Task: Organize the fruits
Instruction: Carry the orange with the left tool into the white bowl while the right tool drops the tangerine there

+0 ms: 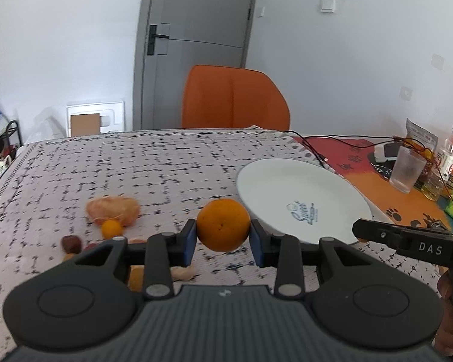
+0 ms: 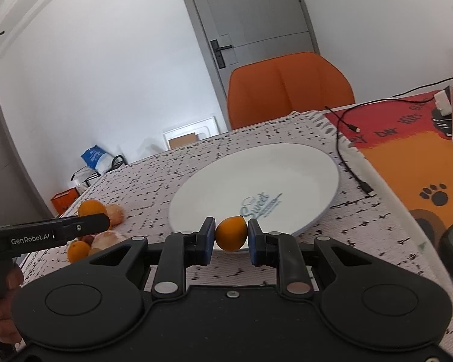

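My left gripper (image 1: 223,236) is shut on a round orange (image 1: 223,224), held above the cloth just left of the white plate (image 1: 287,187). In the right wrist view my right gripper (image 2: 231,239) is shut on a small kumquat (image 2: 231,233) at the near rim of the same white plate (image 2: 256,178). Loose fruit stays on the cloth at the left: a peeled citrus (image 1: 113,209), a small kumquat (image 1: 111,228) and a dark red fruit (image 1: 71,242). From the right wrist, the left gripper's body (image 2: 60,230) shows in front of that fruit pile (image 2: 102,211).
An orange chair (image 1: 234,99) stands behind the table. Right of the plate lie a black cable (image 2: 345,150), a glass (image 1: 407,169), bottles (image 1: 450,154) and a snack bag (image 1: 421,134) on an orange mat (image 2: 407,157). A hand (image 1: 451,316) holds the right gripper's handle.
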`<state>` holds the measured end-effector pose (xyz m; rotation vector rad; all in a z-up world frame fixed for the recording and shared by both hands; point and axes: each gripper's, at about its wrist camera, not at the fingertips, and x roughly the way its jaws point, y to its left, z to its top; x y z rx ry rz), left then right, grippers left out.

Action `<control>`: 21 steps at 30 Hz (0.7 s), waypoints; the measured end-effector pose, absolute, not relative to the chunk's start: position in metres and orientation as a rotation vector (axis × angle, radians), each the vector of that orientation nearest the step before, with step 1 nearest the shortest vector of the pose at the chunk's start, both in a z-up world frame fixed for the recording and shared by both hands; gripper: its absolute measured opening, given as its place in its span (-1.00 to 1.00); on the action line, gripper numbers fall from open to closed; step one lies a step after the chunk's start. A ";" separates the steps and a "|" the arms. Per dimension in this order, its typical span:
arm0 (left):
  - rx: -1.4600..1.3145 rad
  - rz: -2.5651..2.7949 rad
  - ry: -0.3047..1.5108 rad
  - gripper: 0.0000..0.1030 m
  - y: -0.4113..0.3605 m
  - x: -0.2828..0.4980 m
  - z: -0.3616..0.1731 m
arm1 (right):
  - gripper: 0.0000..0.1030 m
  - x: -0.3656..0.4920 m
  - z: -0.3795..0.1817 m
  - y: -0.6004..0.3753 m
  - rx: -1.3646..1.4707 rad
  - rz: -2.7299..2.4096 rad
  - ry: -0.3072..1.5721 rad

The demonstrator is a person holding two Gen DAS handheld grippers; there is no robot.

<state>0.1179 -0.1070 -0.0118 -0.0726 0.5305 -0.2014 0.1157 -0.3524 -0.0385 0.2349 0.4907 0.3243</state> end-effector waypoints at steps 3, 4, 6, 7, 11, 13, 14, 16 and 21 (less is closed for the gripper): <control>-0.063 -0.218 0.535 -0.31 -0.116 0.125 -0.013 | -0.58 0.119 -0.041 -0.359 0.239 0.316 0.492; -0.059 -0.224 0.536 -0.31 -0.119 0.128 -0.013 | -0.58 0.121 -0.042 -0.360 0.240 0.314 0.493; -0.051 -0.237 0.538 -0.31 -0.125 0.133 -0.014 | -0.58 0.124 -0.043 -0.362 0.239 0.310 0.496; -0.048 -0.242 0.539 -0.31 -0.128 0.135 -0.014 | -0.58 0.126 -0.044 -0.363 0.240 0.309 0.496; -0.039 -0.260 0.542 -0.31 -0.137 0.145 -0.015 | -0.58 0.130 -0.044 -0.365 0.242 0.302 0.495; -0.032 -0.268 0.544 -0.31 -0.143 0.150 -0.015 | -0.58 0.133 -0.044 -0.366 0.240 0.301 0.494; -0.030 -0.273 0.546 -0.31 -0.145 0.152 -0.016 | -0.58 0.135 -0.044 -0.366 0.241 0.299 0.495; -0.026 -0.281 0.551 -0.31 -0.148 0.156 -0.017 | -0.58 0.138 -0.044 -0.367 0.244 0.299 0.496; -0.018 -0.302 0.563 -0.31 -0.158 0.166 -0.020 | -0.45 0.138 -0.045 -0.368 0.237 0.285 0.478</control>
